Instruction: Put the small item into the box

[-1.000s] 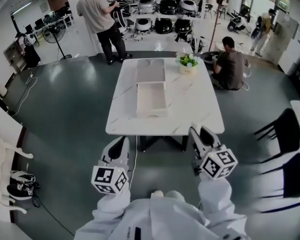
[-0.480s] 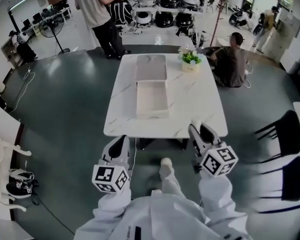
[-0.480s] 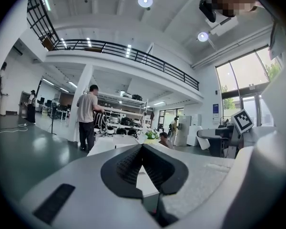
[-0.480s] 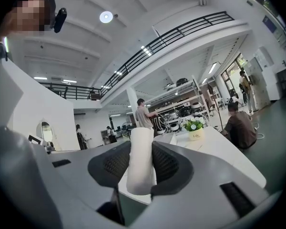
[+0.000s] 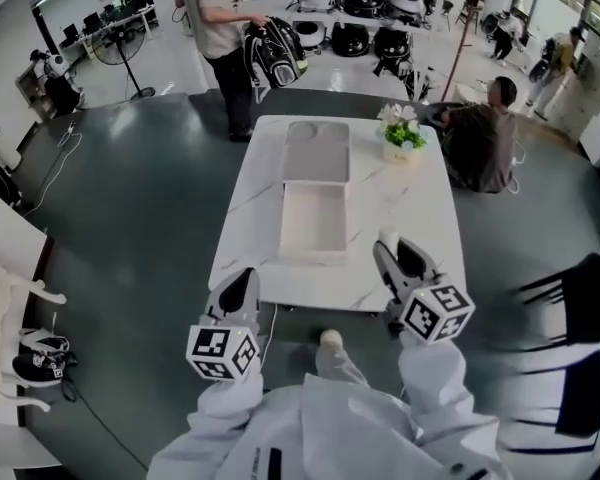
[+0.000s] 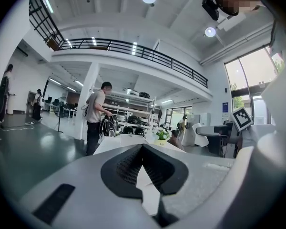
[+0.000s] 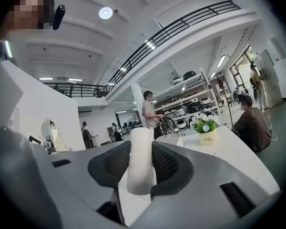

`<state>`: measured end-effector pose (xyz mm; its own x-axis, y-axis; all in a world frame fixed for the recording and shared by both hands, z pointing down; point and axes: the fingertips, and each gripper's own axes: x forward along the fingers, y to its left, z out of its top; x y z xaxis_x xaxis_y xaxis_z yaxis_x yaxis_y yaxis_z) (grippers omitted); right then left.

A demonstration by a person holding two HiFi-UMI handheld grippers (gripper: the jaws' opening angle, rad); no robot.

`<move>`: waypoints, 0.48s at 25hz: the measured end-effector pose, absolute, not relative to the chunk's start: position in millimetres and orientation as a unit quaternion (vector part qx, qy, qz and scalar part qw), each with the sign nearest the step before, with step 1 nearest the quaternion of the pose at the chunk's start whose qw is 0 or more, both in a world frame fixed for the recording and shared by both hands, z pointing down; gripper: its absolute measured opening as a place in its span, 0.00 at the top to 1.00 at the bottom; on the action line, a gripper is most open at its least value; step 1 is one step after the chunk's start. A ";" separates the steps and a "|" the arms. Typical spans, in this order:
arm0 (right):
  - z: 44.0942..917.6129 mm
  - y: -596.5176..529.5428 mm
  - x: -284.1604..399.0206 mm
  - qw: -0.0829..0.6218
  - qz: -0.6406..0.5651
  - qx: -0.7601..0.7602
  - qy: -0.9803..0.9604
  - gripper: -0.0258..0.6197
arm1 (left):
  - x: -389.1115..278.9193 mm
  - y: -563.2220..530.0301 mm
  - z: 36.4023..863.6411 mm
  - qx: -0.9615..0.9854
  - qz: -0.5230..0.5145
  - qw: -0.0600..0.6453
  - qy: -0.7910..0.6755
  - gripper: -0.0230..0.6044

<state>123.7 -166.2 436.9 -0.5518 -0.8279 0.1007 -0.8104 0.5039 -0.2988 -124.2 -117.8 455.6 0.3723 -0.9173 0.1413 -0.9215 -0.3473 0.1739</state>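
Note:
A white cylindrical roll (image 7: 141,162) stands upright between the dark pads of my right gripper (image 7: 141,149), which is shut on it. In the head view that right gripper (image 5: 392,253) hovers over the near right part of the white marble table (image 5: 410,213). The open white box (image 5: 314,220) lies in the middle of the table, with its grey lid (image 5: 317,151) flat just beyond it. My left gripper (image 5: 236,290) hangs at the table's near left edge. In its own view the left gripper (image 6: 143,149) has its tips together with nothing held.
A flower pot (image 5: 401,138) stands at the table's far right. Someone sits on the floor (image 5: 485,138) beside that corner. A standing person holds a black backpack (image 5: 270,53) beyond the far end. Dark chairs (image 5: 570,303) are at my right.
The table has come nearer and both grippers now reach its near edge. The standing person has picked up the backpack and shifted right. The roll stays gripped.

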 end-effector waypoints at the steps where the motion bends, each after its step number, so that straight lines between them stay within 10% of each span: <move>1: 437.1 -177.0 123.7 0.026 -0.158 -0.468 0.869 0.77 | -123.3 -127.1 457.7 0.818 0.010 0.116 -0.563 0.97; 12: 455.3 -276.9 114.2 0.014 -0.184 -0.415 0.891 0.77 | -123.1 -198.9 483.0 0.790 0.018 0.148 -0.595 0.97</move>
